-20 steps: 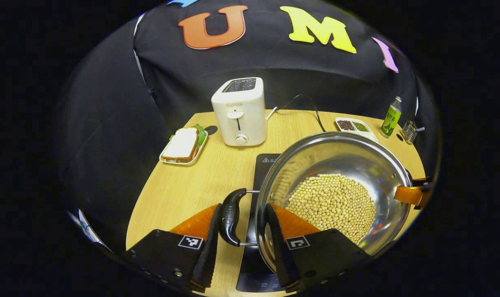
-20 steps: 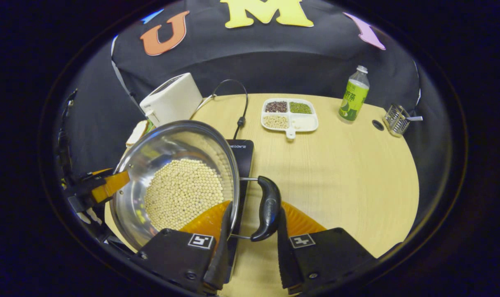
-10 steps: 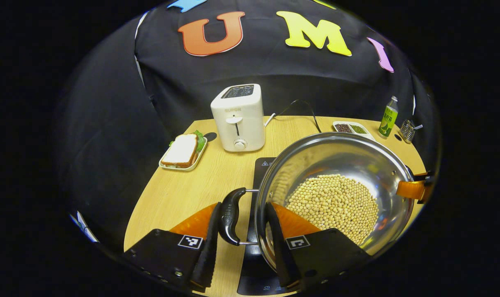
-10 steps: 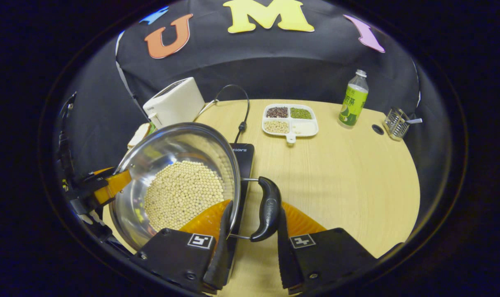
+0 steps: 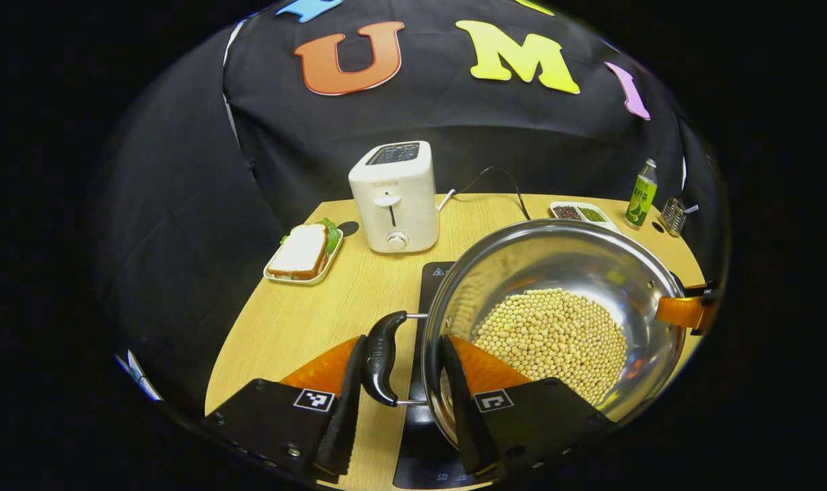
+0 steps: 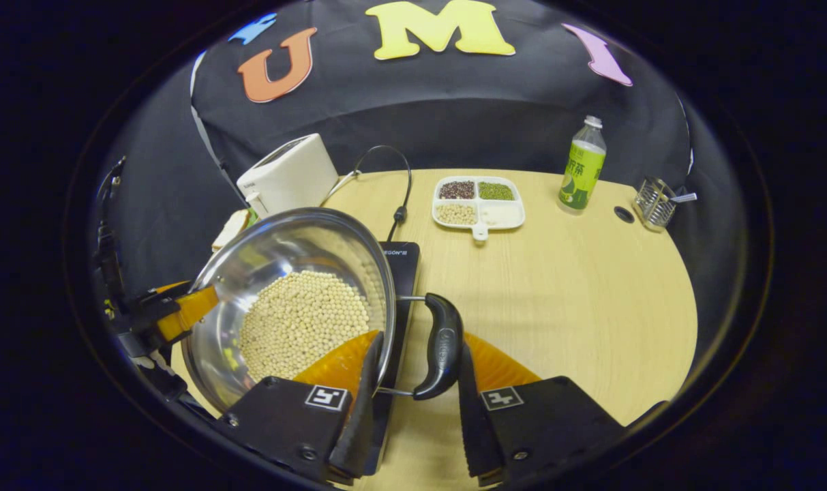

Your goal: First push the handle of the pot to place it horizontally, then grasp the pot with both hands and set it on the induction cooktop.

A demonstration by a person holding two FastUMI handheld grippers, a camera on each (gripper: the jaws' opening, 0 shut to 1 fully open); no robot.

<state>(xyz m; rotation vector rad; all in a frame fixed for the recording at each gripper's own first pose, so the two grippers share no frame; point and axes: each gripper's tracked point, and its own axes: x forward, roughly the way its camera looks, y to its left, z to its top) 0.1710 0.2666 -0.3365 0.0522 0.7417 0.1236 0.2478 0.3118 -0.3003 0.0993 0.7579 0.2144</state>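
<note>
A steel pot [image 5: 556, 266] holding soybeans [image 5: 549, 341] hangs over the black induction cooktop [image 5: 435, 279]; whether it touches the cooktop I cannot tell. My left gripper [image 5: 401, 341] is shut on the pot's black side handle [image 5: 380, 358], one finger outside the handle and the other inside the rim. At the pot's far side the other gripper [image 5: 686, 310] holds on. In the right gripper view the pot [image 6: 283, 242] sits at the left over the cooktop [image 6: 403, 262]. My right gripper [image 6: 420, 341] is shut on the opposite handle [image 6: 442, 354] in the same way.
A white toaster [image 5: 394, 194] stands behind the cooktop, and a sandwich tray [image 5: 304, 249] lies to its left. A divided dish of beans [image 6: 478, 201], a green bottle [image 6: 580, 167] and a metal rack [image 6: 655, 201] line the table's far side. A black cable [image 6: 393, 177] runs to the cooktop.
Both grippers have shifted slightly with the pot, so the toaster and far objects sit a little lower in both views. The grips on the two handles are unchanged.
</note>
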